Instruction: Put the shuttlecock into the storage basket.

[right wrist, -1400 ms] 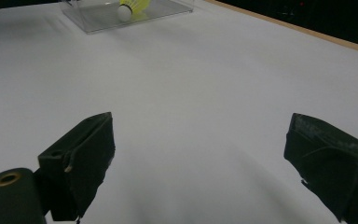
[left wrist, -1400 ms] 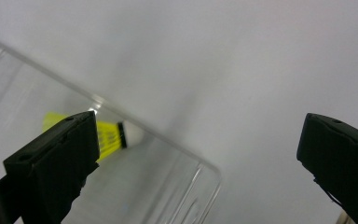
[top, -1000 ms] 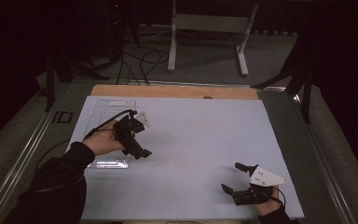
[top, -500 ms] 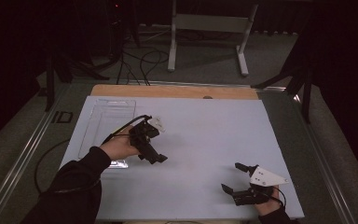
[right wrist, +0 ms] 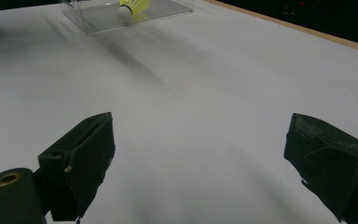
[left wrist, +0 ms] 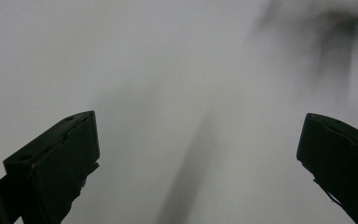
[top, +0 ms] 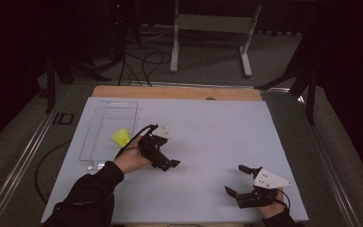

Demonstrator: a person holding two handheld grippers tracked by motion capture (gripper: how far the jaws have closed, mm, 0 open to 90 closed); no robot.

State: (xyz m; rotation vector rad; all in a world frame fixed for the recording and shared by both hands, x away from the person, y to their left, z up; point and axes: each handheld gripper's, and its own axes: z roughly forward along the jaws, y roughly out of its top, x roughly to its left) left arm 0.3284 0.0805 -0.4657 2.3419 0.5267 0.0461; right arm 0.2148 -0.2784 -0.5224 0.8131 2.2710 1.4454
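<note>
The shuttlecock (right wrist: 134, 6) in the tray (right wrist: 98, 18) is cut off by the top edge; dark blur streaks the worktop (right wrist: 205, 93) beside the tray.

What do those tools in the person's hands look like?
Both are black two-jaw tools. The left tool trails a black cable and carries a pale plate on top; the right tool bears a grey three-cornered plate with small dots. Both sleeves are black.

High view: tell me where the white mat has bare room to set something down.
The mat is bare between the left tongs and the right tongs, and across its far right half up to the wooden edge. The far left is crowded: a clear tray holds a yellow shuttlecock.
</note>
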